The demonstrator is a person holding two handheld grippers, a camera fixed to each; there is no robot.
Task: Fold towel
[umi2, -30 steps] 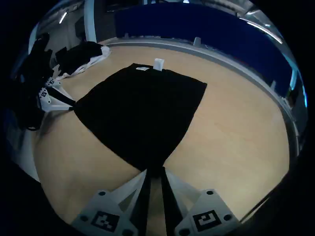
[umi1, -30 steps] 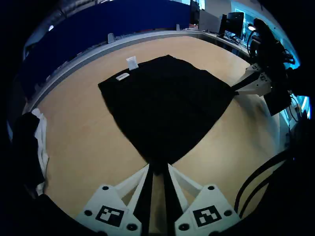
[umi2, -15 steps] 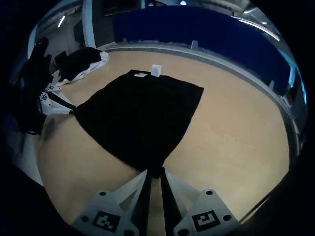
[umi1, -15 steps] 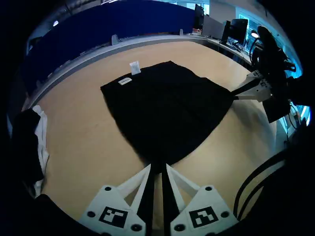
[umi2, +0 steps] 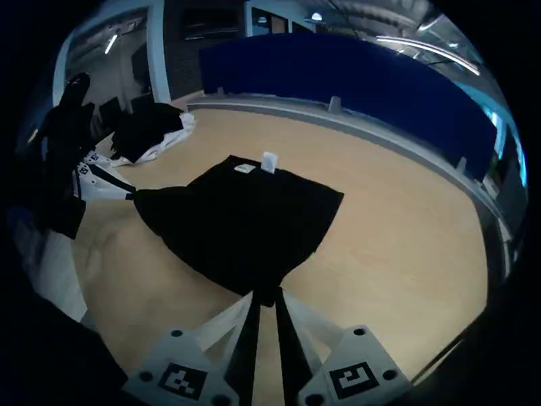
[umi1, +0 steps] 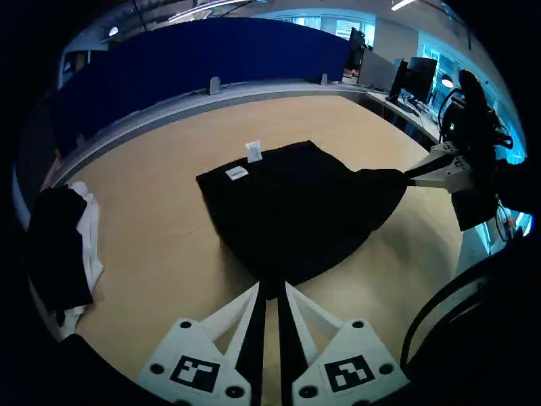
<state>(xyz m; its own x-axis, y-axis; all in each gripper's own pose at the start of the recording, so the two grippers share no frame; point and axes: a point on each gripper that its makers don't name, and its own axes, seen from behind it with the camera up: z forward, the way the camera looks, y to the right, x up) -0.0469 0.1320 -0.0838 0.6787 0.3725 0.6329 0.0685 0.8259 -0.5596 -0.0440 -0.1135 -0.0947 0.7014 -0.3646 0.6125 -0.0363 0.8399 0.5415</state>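
Left claw (umi1: 270, 285) and right claw (umi2: 267, 294) each pinched one corner of one towel (umi1: 297, 203); two tags (umi1: 253, 150) lay beyond.

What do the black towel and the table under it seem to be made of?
The black towel: soft matte fabric, probably cotton; it drapes and sags where its corners are lifted. The table: light wood or wood-look laminate, smooth, slight sheen; which one, I cannot tell.

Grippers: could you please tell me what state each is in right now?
The left gripper is closed on a corner of the black cloth towel.
The right gripper is closed on another corner.
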